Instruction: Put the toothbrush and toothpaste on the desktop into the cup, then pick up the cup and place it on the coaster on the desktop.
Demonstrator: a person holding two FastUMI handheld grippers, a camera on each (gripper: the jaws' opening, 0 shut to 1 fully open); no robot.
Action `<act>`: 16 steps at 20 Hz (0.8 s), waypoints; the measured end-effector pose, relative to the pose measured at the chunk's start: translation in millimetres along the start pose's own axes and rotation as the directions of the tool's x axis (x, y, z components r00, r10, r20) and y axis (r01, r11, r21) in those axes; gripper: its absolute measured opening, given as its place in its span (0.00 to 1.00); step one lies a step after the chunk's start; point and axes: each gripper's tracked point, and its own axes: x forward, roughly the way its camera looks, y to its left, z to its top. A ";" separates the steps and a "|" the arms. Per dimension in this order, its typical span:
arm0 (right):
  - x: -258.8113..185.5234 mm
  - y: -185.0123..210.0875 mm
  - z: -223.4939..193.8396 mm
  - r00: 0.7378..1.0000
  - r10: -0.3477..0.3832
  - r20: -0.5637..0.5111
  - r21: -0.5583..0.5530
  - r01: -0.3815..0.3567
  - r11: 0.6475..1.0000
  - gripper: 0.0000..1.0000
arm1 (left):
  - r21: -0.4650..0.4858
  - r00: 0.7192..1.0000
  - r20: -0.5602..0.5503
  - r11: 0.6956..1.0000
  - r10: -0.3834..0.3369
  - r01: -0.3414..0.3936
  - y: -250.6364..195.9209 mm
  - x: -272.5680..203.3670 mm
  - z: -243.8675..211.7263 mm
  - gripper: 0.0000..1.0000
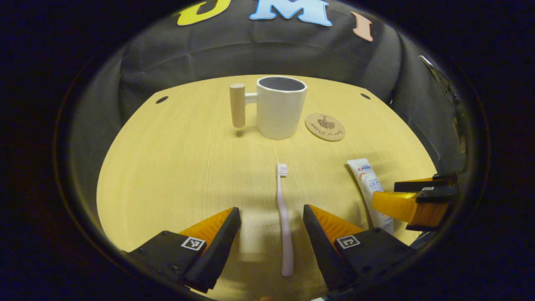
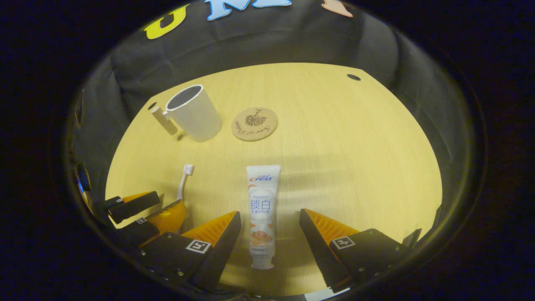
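A pale pink toothbrush (image 1: 283, 217) lies flat on the wooden desktop (image 1: 179, 167), bristles pointing away, between the fingers of my open left gripper (image 1: 271, 217), which do not touch it. A white toothpaste tube (image 2: 262, 215) lies between the fingers of my open right gripper (image 2: 269, 219), cap end nearest, also untouched. A white cup (image 1: 280, 106) with a wooden peg handle stands upright and empty at the far middle. A round cork coaster (image 1: 324, 126) lies just right of the cup. In the right gripper view the cup (image 2: 194, 113), the coaster (image 2: 254, 123) and the toothbrush (image 2: 184, 179) appear too.
The right gripper (image 1: 413, 200) shows at the right edge of the left gripper view, over the toothpaste tube (image 1: 370, 188). The left gripper (image 2: 144, 213) shows at lower left in the right gripper view. Small dark holes (image 1: 161, 99) mark the desktop's far corners. Black cloth walls surround the table.
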 end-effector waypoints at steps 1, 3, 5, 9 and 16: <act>2.7 0.1 -0.5 1.000 -0.004 -0.010 -0.004 0.004 1.000 0.89 | 0.004 1.000 -0.011 1.000 0.014 -0.014 2.0 2.8 -1.5 0.98; 7.6 -0.6 -2.3 1.000 -0.015 -0.024 -0.011 0.015 1.000 0.90 | 0.026 1.000 -0.010 0.999 0.026 -0.026 3.3 5.3 0.2 1.00; 11.1 0.6 -7.8 0.999 -0.019 -0.044 -0.018 0.018 1.000 0.89 | 0.045 0.998 -0.013 0.998 0.053 -0.053 4.6 6.5 -1.7 0.96; 15.3 -1.1 -16.5 0.997 -0.050 -0.058 -0.058 0.047 0.997 0.85 | 0.035 0.998 0.012 0.998 0.060 -0.060 3.3 8.6 2.4 0.87; 15.7 -0.5 -16.9 0.995 -0.065 -0.077 -0.079 0.059 0.995 0.74 | 0.053 0.999 0.021 0.997 0.047 -0.048 -3.9 12.5 6.3 0.67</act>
